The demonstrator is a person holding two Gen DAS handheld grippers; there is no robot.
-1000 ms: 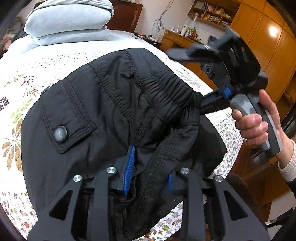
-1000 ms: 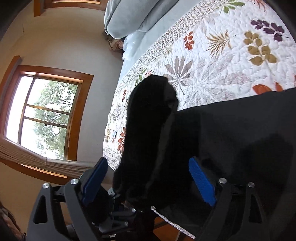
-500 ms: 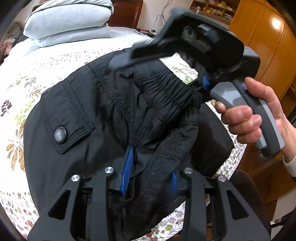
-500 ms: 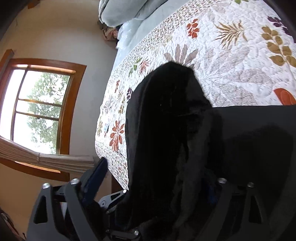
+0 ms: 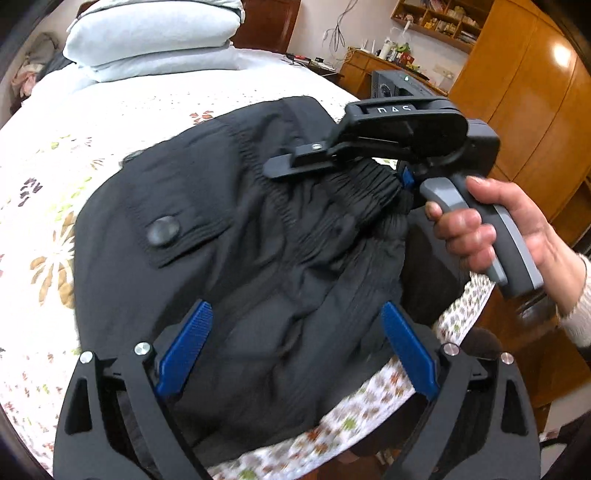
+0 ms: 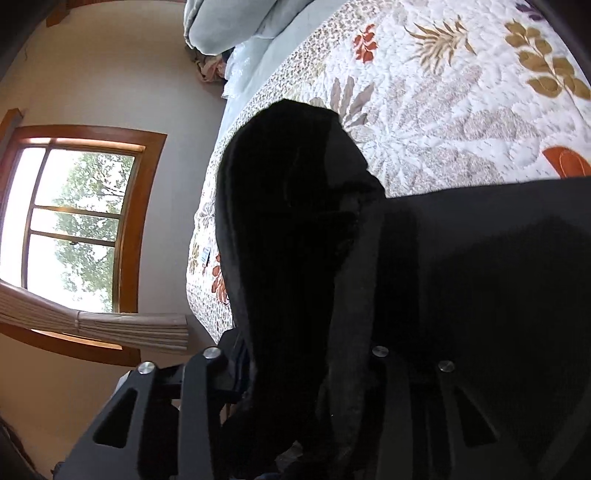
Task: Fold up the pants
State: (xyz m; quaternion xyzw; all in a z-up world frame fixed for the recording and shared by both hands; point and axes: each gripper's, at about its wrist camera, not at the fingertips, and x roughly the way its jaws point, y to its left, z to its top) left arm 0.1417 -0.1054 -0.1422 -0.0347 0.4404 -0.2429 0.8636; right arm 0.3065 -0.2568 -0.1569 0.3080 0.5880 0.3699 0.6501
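Black pants (image 5: 240, 240) lie bunched on the floral quilt (image 5: 74, 122), a buttoned pocket (image 5: 162, 230) facing up. My left gripper (image 5: 295, 347) hovers over their near end; its jaws are opening, the blue pads (image 5: 184, 347) stand wide apart and clear of the cloth. My right gripper (image 5: 332, 173), held by a hand (image 5: 491, 229), is closing on the gathered elastic waistband (image 5: 369, 184). In the right wrist view the black fabric (image 6: 295, 221) fills the gap in the right gripper (image 6: 295, 376) and hides its pads.
Stacked pale pillows (image 5: 155, 33) sit at the head of the bed. A wooden wardrobe (image 5: 535, 92) and a cluttered desk (image 5: 369, 66) stand past the bed's right edge. A window (image 6: 74, 221) lies beyond the bed's far edge (image 6: 199, 258).
My left gripper let go of the pants and spread wide. My right gripper came in over the waistband and its fingers drew together on the fabric.
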